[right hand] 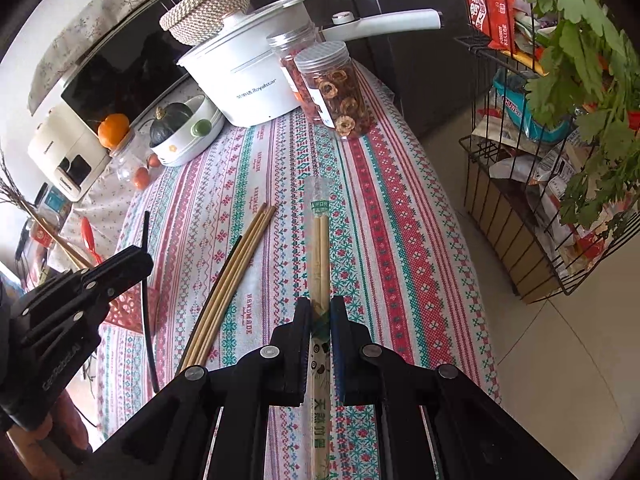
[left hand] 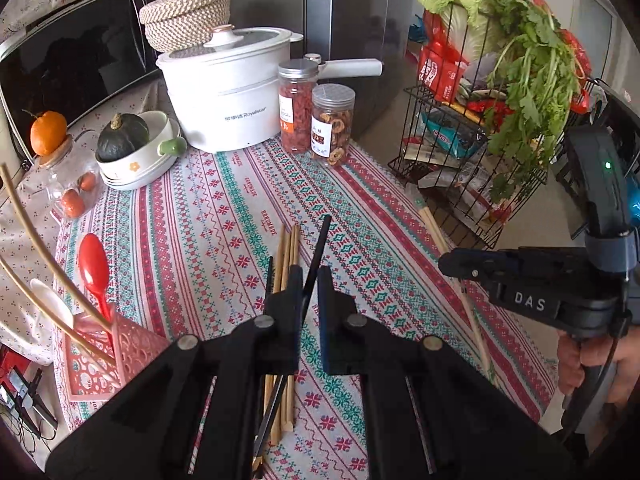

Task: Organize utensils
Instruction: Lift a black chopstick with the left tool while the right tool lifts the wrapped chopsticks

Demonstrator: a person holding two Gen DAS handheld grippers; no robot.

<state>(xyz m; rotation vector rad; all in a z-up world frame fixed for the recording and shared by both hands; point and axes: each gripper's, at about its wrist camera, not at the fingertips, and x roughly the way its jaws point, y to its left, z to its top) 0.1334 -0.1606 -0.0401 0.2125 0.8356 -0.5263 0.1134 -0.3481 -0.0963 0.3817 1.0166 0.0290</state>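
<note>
Left gripper (left hand: 308,280), frame centre: fingers nearly closed on a black chopstick (left hand: 318,254), lifted above loose bamboo chopsticks (left hand: 289,252). Right gripper (right hand: 320,306), frame centre: fingers pinching wrapped bamboo chopsticks (right hand: 320,240) lying on the bench (right hand: 400,220). Step judged: collecting chopsticks; next, carry them to the pink holder (left hand: 120,344), lower left. Beyond: patterned cloth, white Royalstar pot (left hand: 228,92), jars, wire vegetable rack (left hand: 480,152) upper right.

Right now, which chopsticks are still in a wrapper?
The pair in the right claw, sleeved in clear plastic; the loose bamboo ones lie bare.
</note>
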